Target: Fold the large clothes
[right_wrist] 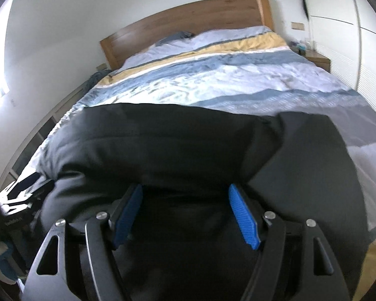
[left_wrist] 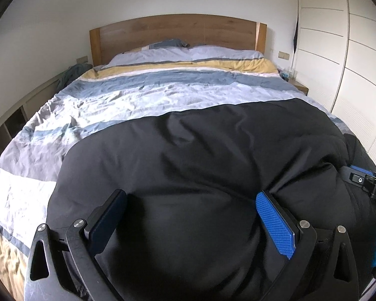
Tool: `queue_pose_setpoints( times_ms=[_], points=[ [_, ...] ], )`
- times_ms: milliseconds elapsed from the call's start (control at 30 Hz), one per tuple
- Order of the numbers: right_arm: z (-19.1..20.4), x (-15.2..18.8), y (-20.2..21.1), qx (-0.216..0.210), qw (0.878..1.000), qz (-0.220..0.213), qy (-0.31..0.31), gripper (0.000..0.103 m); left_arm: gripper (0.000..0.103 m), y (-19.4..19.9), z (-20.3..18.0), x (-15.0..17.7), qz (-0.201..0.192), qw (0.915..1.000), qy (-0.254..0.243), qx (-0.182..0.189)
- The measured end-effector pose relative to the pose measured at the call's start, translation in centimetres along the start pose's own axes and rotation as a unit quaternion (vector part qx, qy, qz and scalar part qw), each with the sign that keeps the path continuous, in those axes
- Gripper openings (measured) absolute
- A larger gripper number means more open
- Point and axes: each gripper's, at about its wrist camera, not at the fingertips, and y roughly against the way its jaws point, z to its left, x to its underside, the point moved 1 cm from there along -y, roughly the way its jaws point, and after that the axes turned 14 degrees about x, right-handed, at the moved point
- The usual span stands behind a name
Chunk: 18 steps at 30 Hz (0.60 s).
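Two wide-jawed grippers over black garment (left_wrist: pixel 200 150) on striped duvet (left_wrist: pixel 137 95)

A home bedroom: a made bed (left_wrist: pixel 163 92) with wooden headboard (left_wrist: pixel 178 33) (striped duvet), white wardrobe (left_wrist: pixel 338 57) alongside

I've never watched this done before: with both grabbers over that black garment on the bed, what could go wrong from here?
The left gripper and right gripper both stand open over the black garment, so nothing looks gripped yet. Closing on the bunched cloth might catch several layers at once. Its far edge lies on the rumpled striped duvet, which could get dragged along.
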Motion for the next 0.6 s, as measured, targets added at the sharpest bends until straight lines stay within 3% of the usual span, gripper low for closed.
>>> queue_pose_setpoints(
  times_ms=[200,300,600],
  points=[
    [-6.2,1.8,0.0,0.040,0.999,0.008,-0.028,0.070,0.103,0.6,4.4,1.0,0.013,0.9968,0.079,0.002],
    [-8.9,2.9,0.4,0.068,0.997,0.013,-0.032,0.070,0.103,1.6,7.4,1.6,0.015,0.9923,0.121,-0.024],
    [-12.4,5.0,4.6,0.133,0.990,0.031,-0.026,0.070,0.102,8.2,8.5,4.6,-0.005,0.9872,0.146,-0.064]
  ],
)
